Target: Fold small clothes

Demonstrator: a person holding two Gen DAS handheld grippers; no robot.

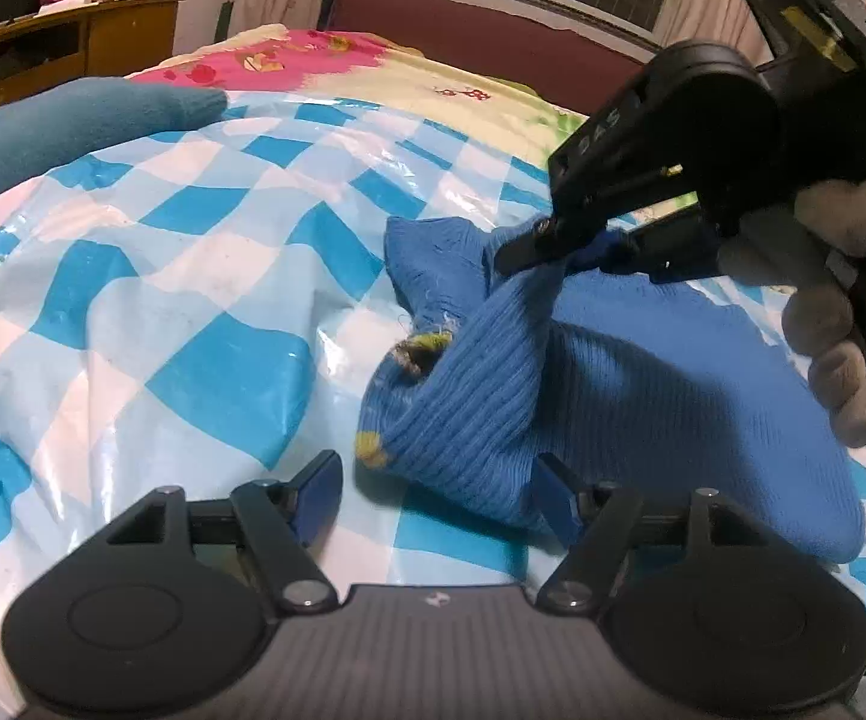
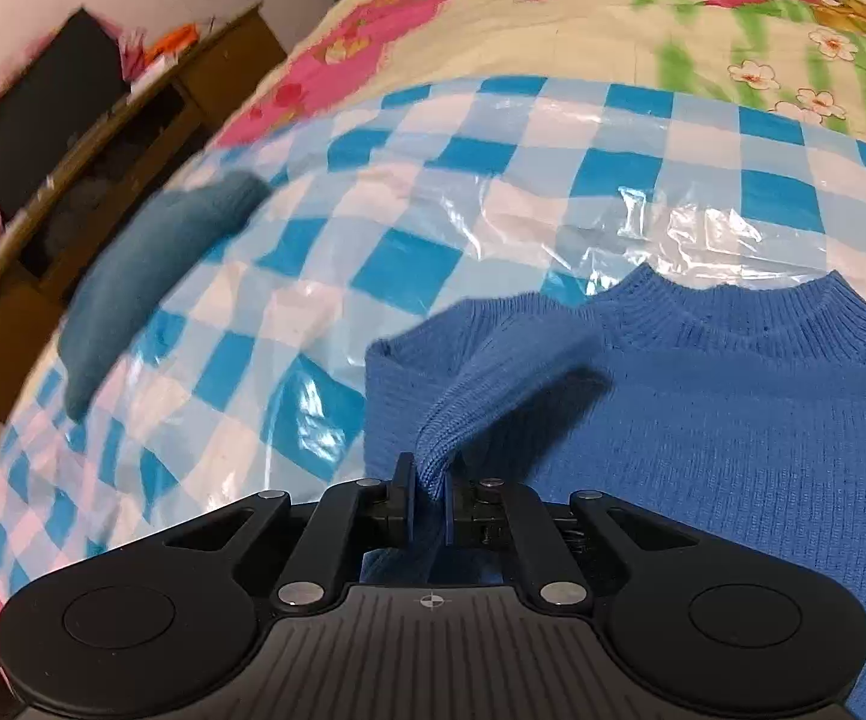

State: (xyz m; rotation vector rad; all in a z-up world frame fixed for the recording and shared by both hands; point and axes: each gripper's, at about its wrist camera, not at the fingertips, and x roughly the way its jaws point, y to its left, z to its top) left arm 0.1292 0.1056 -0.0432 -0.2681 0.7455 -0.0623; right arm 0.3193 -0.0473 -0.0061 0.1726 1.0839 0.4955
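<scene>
A small blue knitted sweater lies on a blue-and-white checked plastic sheet spread over a bed. My right gripper is shut on the sweater's ribbed sleeve cuff and holds it up off the body. In the left wrist view the same right gripper pinches the raised sleeve, held by a gloved hand. My left gripper stands open, its blue pads wide apart at the sweater's near edge, with a fold of knit between them and no pinch.
A folded teal cloth lies at the sheet's far left, also seen as the teal cloth. A floral bedsheet lies beyond the plastic. A wooden cabinet stands left of the bed, a dark red headboard behind it.
</scene>
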